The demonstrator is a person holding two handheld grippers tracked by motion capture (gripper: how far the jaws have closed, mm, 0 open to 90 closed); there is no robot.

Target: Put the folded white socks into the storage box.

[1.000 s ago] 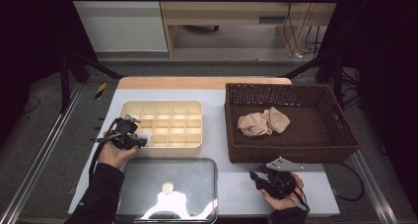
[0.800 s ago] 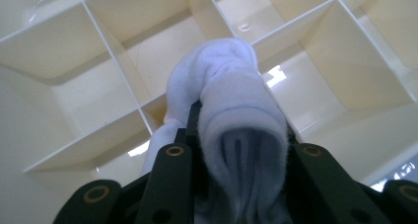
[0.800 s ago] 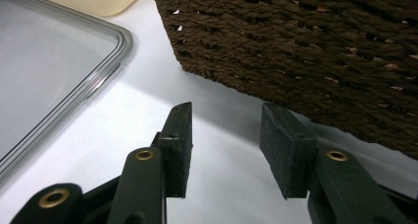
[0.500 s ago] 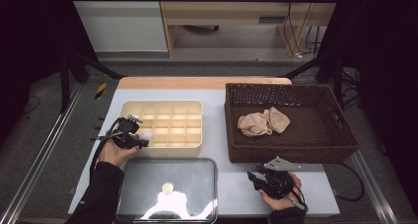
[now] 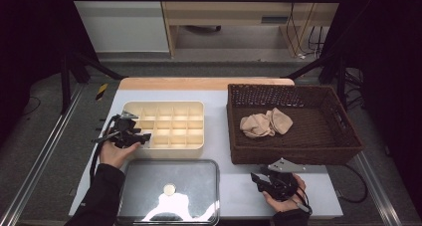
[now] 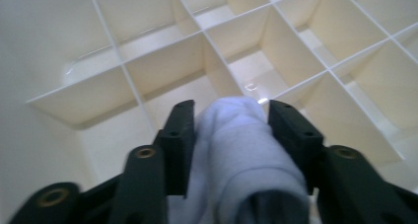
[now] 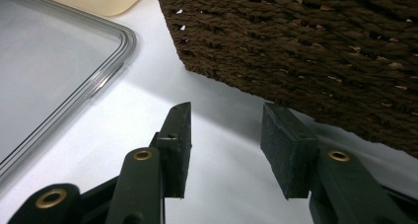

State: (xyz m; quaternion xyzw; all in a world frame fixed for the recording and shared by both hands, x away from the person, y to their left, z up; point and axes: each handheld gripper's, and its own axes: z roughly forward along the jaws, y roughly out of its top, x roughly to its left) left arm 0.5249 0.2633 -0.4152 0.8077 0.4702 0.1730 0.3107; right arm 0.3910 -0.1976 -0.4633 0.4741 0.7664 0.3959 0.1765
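My left gripper [image 5: 143,136] hovers at the near left corner of the cream compartment organizer [image 5: 171,106]. In the left gripper view a rolled pale blue-white sock [image 6: 236,160] lies between the jaws of the left gripper [image 6: 230,115], over a cell of the organizer [image 6: 162,51]. The jaws have just been opening, and the roll still fills the gap loosely. My right gripper [image 5: 259,178] rests on the white table in front of the brown wicker basket [image 5: 293,154]. Its jaws stand apart on nothing, as the right gripper [image 7: 226,130] shows. Beige socks [image 5: 266,122] lie in the basket.
A clear lid [image 5: 130,167] with a small round knob lies at the table's front, between both hands; its rim [image 7: 106,73] is left of the right jaws. The basket wall [image 7: 305,41] rises close ahead of the right gripper.
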